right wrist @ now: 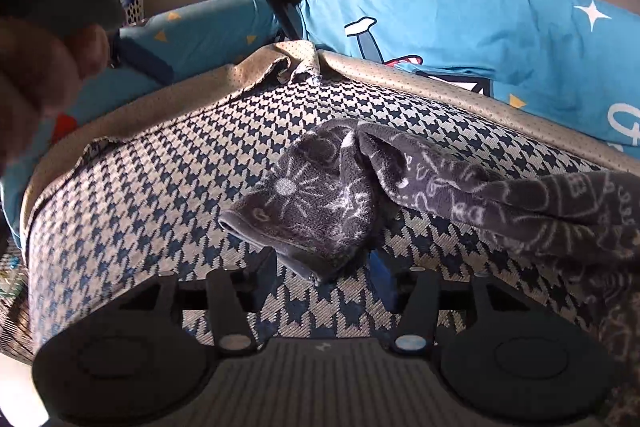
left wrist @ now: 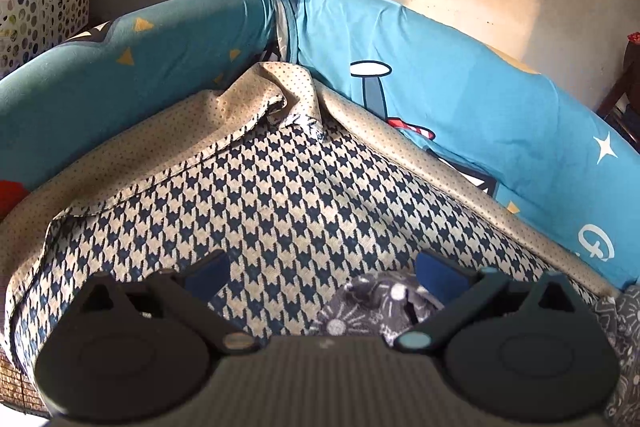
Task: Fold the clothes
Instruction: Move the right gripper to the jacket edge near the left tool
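No legible text, labels or numbers anywhere.

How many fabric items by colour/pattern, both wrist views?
Grey patterned cloth: 1
Houndstooth cover: 1
Blue printed cushions: 2, darker one on the left, brighter one on the right
Total: 4
The right hand-held gripper has the grey cloth between its fingers; the left hand-held gripper is open.
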Tool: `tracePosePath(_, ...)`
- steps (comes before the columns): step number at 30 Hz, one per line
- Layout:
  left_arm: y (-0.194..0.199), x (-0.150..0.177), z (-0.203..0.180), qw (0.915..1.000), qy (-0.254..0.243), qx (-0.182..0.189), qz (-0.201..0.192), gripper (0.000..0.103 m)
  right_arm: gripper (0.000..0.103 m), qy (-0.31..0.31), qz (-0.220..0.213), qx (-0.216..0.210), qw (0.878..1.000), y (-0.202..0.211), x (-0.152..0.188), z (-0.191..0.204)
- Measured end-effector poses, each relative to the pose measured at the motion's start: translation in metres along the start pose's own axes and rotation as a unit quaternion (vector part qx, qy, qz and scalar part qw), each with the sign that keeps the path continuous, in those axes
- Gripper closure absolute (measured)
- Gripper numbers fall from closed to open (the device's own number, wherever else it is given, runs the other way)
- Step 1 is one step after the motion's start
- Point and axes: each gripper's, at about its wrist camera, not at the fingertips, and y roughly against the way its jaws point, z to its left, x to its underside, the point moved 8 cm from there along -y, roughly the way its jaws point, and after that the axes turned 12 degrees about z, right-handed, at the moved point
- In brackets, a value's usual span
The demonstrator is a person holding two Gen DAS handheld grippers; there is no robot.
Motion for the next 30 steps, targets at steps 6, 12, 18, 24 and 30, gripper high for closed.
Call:
tracePosePath(6, 0.007, -0.003, 0.005, 0.9997, 0.002, 0.023, -0.004, 0.000, 0.085, -0.021, 0.000, 0.027, 0.999, -0.016, -0.010, -0.004)
tracePosePath(12, 0.020, -0.006, 0.011, 0.9992, -0.012, 0.034, -0.015, 0.000, 0.091, -0.030, -0.022, -0.021, 0.999, 0.011, -0.022, 0.016)
tracePosePath(18, 0.053, -0.016, 0.025, 0.9971, -0.022, 0.051, -0.052, 0.000, 0.091, -0.004, -0.053, -0.091, 0.994, 0.057, -0.032, 0.061)
tracePosePath(24, 0.077, -0.025, 0.047, 0.9950, -0.012, 0.061, -0.078, 0.000, 0.091, -0.010, -0.079, -0.164, 0.983, 0.092, -0.058, 0.091)
tracePosePath(30, 0.087, -0.031, 0.070, 0.9941, 0.004, 0.060, -0.090, 0.000, 0.091, -0.007, -0.096, -0.202, 0.975, 0.117, -0.069, 0.110)
